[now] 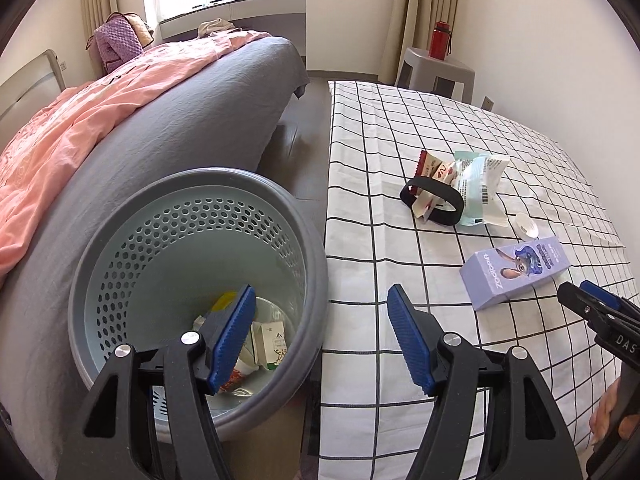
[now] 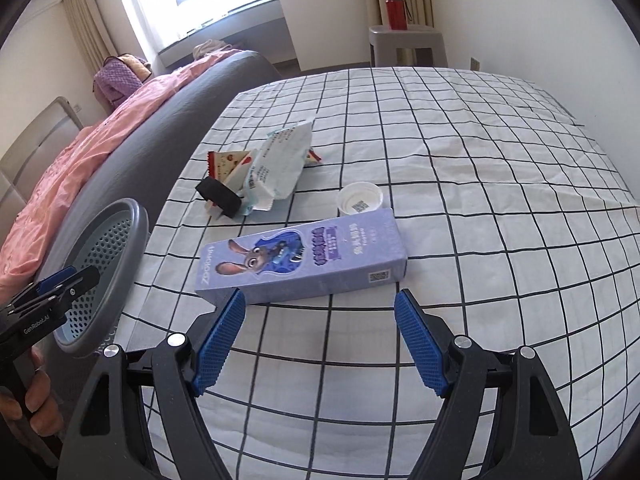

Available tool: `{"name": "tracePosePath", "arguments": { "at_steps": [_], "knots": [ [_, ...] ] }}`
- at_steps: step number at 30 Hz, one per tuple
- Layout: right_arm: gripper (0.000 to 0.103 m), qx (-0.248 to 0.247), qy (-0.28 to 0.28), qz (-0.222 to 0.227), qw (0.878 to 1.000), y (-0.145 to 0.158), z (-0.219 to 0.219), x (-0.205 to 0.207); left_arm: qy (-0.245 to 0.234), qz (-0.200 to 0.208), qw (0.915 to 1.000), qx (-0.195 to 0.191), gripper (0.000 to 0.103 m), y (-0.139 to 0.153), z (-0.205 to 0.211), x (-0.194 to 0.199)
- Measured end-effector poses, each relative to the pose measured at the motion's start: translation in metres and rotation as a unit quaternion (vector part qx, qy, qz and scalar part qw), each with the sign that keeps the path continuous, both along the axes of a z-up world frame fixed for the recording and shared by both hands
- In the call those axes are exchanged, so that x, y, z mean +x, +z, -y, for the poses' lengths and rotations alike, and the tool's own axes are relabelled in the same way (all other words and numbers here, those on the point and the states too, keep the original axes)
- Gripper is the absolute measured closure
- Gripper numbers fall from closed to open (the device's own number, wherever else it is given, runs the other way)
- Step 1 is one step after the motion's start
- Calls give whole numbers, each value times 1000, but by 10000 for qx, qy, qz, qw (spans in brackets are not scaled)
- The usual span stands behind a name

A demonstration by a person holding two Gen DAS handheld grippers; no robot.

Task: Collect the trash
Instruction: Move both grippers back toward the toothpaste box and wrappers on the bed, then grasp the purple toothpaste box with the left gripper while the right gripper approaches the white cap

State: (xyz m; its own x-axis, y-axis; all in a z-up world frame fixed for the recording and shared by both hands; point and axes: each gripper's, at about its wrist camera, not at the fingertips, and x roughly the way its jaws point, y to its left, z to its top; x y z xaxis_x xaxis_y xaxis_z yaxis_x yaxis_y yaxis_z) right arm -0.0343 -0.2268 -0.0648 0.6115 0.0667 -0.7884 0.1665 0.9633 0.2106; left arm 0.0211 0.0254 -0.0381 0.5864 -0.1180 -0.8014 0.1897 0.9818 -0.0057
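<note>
While my right hand-held gripper (image 2: 318,340) hangs spread & empty just short of the lilac cartoon-rabbit carton (image 2: 304,258) on the checked-cloth counter (image 2: 480,200), left hand-held gripper (image 1: 322,338), also spread w/ nothing, straddles the grey perforated plastic bin (image 1: 168,232) rim.

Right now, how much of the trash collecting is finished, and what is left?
Done: several cartons and wrappers lie in the grey perforated plastic bin. In hand: nothing; the left claw and right claw are both open and empty. Left on the checked cloth: the purple cardboard box, white round cap, crumpled wrappers and black band.
</note>
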Motion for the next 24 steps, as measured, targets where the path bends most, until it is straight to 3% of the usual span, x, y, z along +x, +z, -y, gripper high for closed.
{"name": "tracePosePath", "arguments": {
  "at_steps": [13, 17, 24],
  "knots": [
    [27, -79, -231, -217, 9995, -15, 24, 7, -309, -115, 9995, 6, 38, -7, 27, 9],
    [27, -39, -374, -246, 9990, -14, 38, 0, -762, -118, 9970, -92, 38, -3, 48, 13],
    [27, 23, -789, -279, 9965, -15, 70, -24, -1725, 42, 9850, -36, 33, -1, 98, 18]
  ]
}}
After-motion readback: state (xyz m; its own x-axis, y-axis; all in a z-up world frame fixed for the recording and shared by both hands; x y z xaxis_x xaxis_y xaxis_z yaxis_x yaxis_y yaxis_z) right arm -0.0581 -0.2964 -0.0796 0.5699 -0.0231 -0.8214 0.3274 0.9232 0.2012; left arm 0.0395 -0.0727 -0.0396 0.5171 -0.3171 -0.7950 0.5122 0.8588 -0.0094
